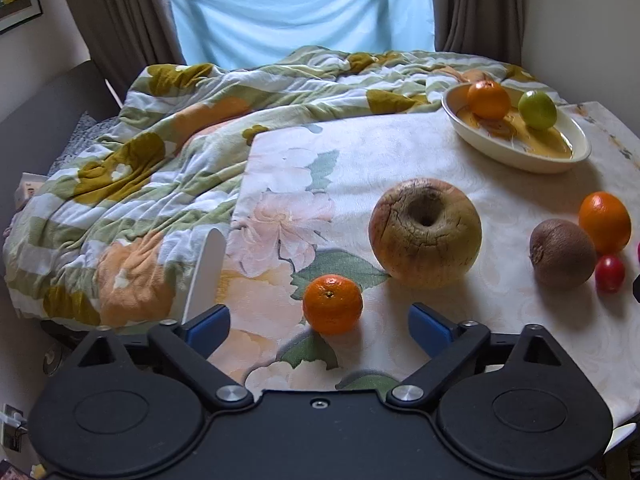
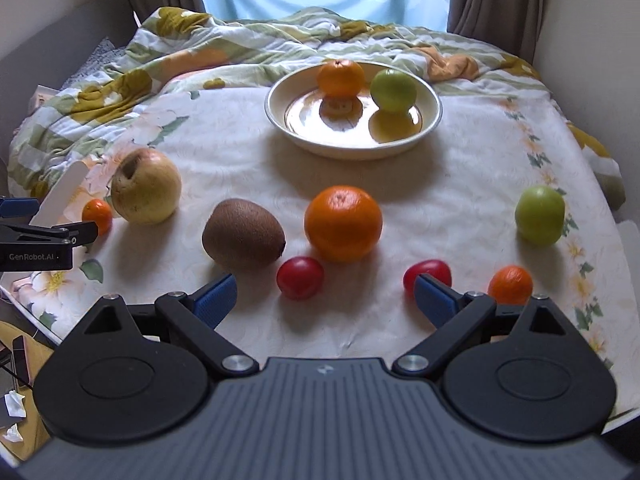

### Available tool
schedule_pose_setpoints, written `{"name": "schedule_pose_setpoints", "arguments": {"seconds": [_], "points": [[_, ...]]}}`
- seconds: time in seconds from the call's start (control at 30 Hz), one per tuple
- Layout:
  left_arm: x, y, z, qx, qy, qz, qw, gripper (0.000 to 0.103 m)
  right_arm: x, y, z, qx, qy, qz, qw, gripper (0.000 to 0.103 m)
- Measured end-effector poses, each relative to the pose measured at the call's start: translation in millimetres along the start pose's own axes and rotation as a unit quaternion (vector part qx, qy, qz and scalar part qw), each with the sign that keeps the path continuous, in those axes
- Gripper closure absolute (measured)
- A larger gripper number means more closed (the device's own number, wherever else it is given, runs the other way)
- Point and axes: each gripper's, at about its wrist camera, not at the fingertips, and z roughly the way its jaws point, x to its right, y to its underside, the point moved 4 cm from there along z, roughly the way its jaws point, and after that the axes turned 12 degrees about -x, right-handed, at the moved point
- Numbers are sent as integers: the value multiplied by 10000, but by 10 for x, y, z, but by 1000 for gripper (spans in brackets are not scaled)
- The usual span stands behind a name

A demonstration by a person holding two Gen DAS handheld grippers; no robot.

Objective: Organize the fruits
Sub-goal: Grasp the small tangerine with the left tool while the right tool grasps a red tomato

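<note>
Near the bowl (image 2: 280, 120), which holds 2 fruits: 1 small mandarin (image 1: 332, 304), on the cloth well short of it, between our left gripper's (image 1: 320, 326) open fingers, untouched. We should close gently at its widest. Right gripper (image 2: 325, 298): open, empty.

Floral-clothed table (image 2: 224, 128) with cream bowl (image 2: 276, 120), wrinkled apple (image 2: 146, 186), kiwi (image 2: 243, 233), orange (image 2: 343, 223), perhaps tomatoes (image 2: 300, 278).
</note>
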Motion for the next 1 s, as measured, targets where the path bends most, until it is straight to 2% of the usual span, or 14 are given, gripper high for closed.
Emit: {"name": "schedule_pose_setpoints", "arguments": {"seconds": [0.13, 0.3, 0.37, 0.43, 0.5, 0.67, 0.73, 1.0], "points": [[16, -19, 127, -76, 86, 141, 9998, 16, -32, 14, 99, -59, 94, 78, 9999, 0], [15, -43, 229, -174, 204, 207, 9994, 36, -75, 33, 185, -116, 161, 127, 9997, 0], [11, -52, 232, -160, 258, 209, 9993, 39, -96, 38, 208, -123, 183, 137, 9997, 0], [20, -57, 232, -142, 314, 241, 9991, 48, -109, 43, 225, -139, 187, 148, 9996, 0], [39, -65, 227, -134, 322, 273, 9990, 62, -113, 36, 241, -159, 188, 161, 9996, 0], [63, -57, 219, -119, 274, 344, 9990, 62, -105, 32, 245, -141, 204, 182, 9995, 1], [60, -45, 216, -124, 286, 331, 9990, 62, -99, 31, 256, -149, 188, 182, 9995, 10], [62, 24, 184, -153, 311, 297, 9990, 62, -77, 49, 349, -215, 171, 147, 9995, 26]]}}
